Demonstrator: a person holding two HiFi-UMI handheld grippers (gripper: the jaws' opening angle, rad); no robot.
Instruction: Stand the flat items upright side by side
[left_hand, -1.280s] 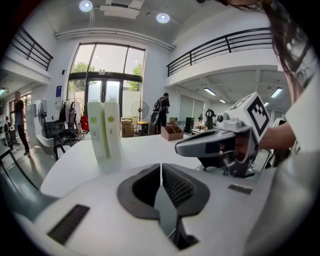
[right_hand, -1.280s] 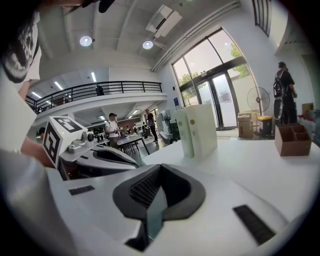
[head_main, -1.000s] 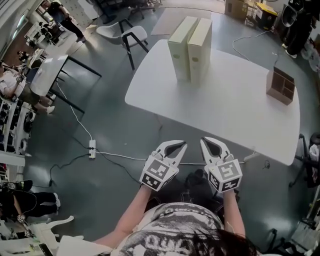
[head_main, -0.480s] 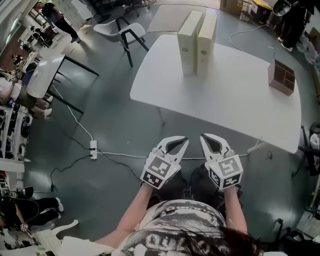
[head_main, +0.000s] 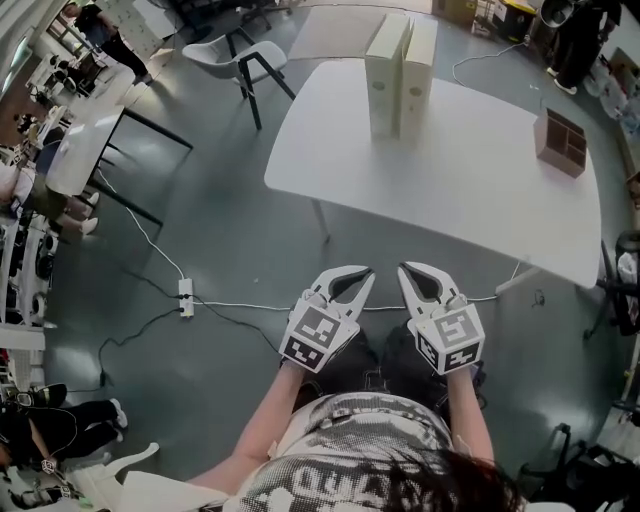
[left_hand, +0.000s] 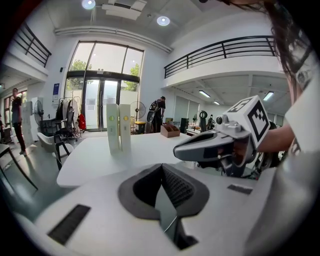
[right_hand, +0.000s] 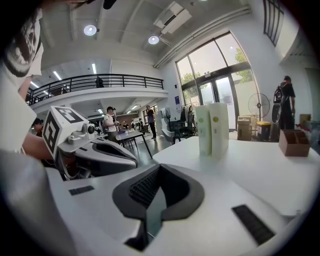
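Observation:
Two cream flat boxes (head_main: 401, 70) stand upright side by side, touching, near the far edge of the white table (head_main: 450, 190). They also show as the boxes (left_hand: 118, 127) in the left gripper view and the boxes (right_hand: 211, 129) in the right gripper view. My left gripper (head_main: 366, 272) and right gripper (head_main: 404, 269) are held close to my body, well short of the table, both shut with nothing between the jaws. Each gripper sees the other beside it.
A brown wooden organiser (head_main: 561, 142) sits at the table's right end. A white chair (head_main: 245, 55) stands off the far left corner. A power strip (head_main: 185, 297) and cables lie on the grey floor. Another table (head_main: 80, 150) and people are at far left.
The view has shifted so the table and boxes sit a little higher and further right in frame. Both grippers stay shut and low by my body.

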